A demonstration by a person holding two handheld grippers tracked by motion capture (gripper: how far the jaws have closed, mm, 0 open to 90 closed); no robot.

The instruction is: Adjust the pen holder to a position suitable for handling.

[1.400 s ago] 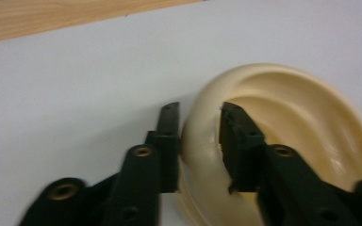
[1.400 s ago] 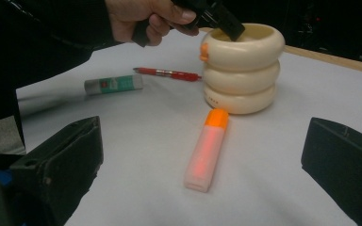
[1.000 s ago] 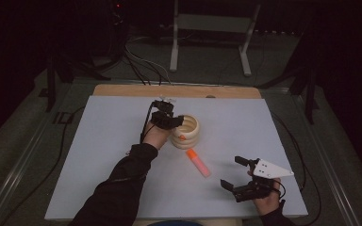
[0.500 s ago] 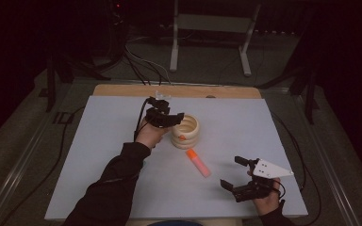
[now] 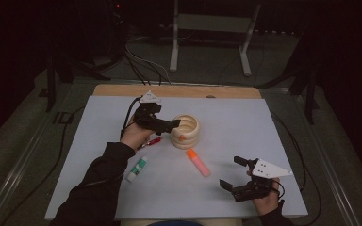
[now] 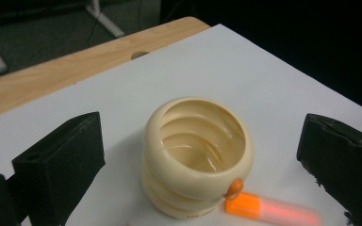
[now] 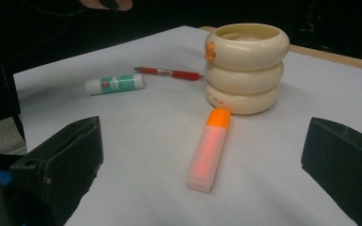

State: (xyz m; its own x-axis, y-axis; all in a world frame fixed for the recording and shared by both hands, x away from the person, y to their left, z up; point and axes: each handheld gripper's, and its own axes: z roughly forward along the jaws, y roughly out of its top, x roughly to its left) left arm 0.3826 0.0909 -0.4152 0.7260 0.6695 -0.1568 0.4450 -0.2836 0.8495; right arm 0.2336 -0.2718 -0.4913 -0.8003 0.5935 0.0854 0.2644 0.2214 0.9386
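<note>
So over on the left of the high view we've got a glue stick [image 5: 136,169] lying flat on the white table cover [image 5: 226,117], and a bit further in a red pen [image 5: 150,141] sits just under our left hand. Our left gripper [image 5: 176,124] hovers at the left edge of the cream ribbed cup [image 5: 185,131], and its jaws have just been opening; now they stand wide with nothing between them, the pads not touching the cup at all. From the left gripper view we look down into the cup, which is standing upright, near the middle of the table. It has a small orange nub [image 6: 235,187] on its rim. Right beside its base lies the orange highlighter [image 5: 198,162], flat, cap end pointing at the cup, close but we can't tell if it's touching. Over on the right, near the front edge, our right gripper [image 5: 232,172] is spread wide too, holding nothing, aimed at the highlighter and well apart from it.
</note>
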